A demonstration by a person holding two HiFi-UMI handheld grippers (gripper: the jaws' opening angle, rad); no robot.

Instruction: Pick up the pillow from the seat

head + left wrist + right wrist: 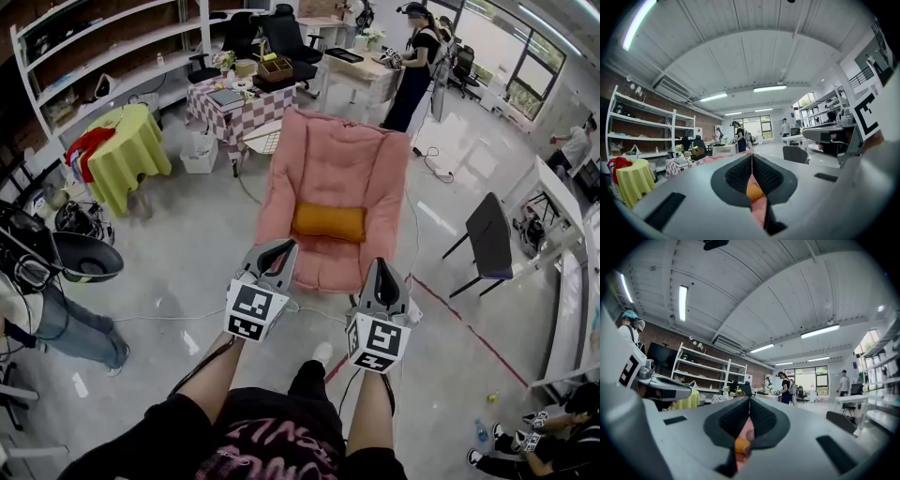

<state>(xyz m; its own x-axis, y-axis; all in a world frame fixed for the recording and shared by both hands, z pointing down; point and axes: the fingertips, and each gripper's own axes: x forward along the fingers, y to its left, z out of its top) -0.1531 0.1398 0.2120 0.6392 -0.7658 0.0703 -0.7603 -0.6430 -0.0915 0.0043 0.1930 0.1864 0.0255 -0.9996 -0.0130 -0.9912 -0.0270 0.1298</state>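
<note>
The orange pillow (328, 222) lies across the pink seat (333, 164), flat on the seat cushion right where it meets the backrest, long side running left to right. It is a plump, smooth-skinned oblong with rounded ends. The seat under it is a soft quilted lounger, stitched into puffy channels and sitting low on the glossy grey floor (187, 272). The person stands at the seat's front edge, holding both tools out side by side and level, pointed at the pillow but well short of it, most likely lining up an approach from the front. The left gripper (278, 249) has its jaws pressed fully together with nothing between them. In the left gripper view the ribbed black pads (736, 174) meet along a thin seam, and only a sliver of pillow (753, 191) and pink fabric shows through the notch below. The right gripper (385, 274) is likewise fully closed and empty. Its own view shows the same closed seam, with the pillow (740, 445) glimpsed far beyond it. Since the pillow is wide and yielding, the jaws will probably need to spread before either one can pinch an end. Both tools have hard grey plastic shells with textured rubbery pads, which suits gripping soft cloth.
</note>
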